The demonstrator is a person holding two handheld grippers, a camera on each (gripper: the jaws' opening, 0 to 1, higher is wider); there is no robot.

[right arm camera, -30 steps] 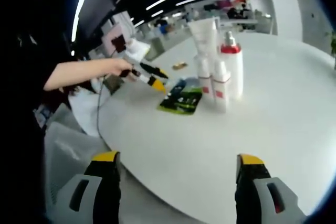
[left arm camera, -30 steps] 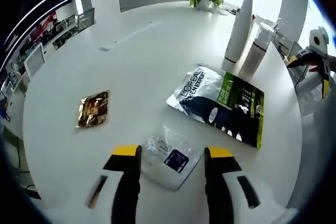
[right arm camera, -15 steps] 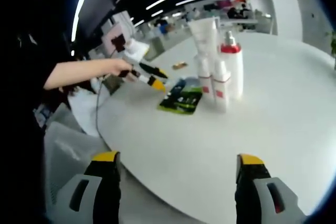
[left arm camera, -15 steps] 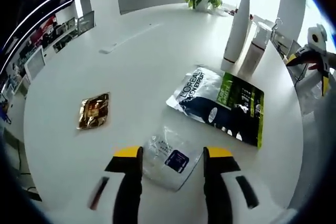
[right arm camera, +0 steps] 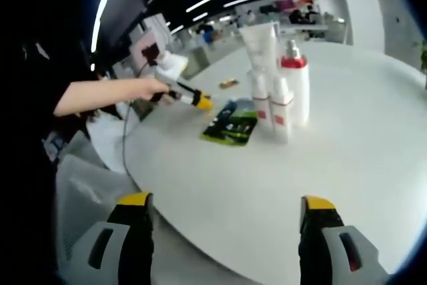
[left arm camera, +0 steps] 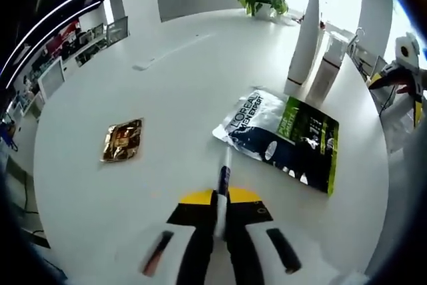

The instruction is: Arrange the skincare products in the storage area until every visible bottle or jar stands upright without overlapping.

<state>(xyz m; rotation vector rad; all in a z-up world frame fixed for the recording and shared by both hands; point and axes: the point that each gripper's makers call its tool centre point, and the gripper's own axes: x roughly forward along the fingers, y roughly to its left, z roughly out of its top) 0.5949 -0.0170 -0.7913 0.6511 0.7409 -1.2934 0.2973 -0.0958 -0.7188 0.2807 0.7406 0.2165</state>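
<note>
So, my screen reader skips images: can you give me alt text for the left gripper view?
The left gripper is shut on a small clear sachet, seen edge-on above a round white table. Beyond lie a L'Oreal pouch and a gold sachet; a tall white tube stands upright beside a bottle.

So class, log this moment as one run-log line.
left gripper: shut on clear sachet | right gripper: open, off table edge | green pouch: flat | bottles: upright
</note>
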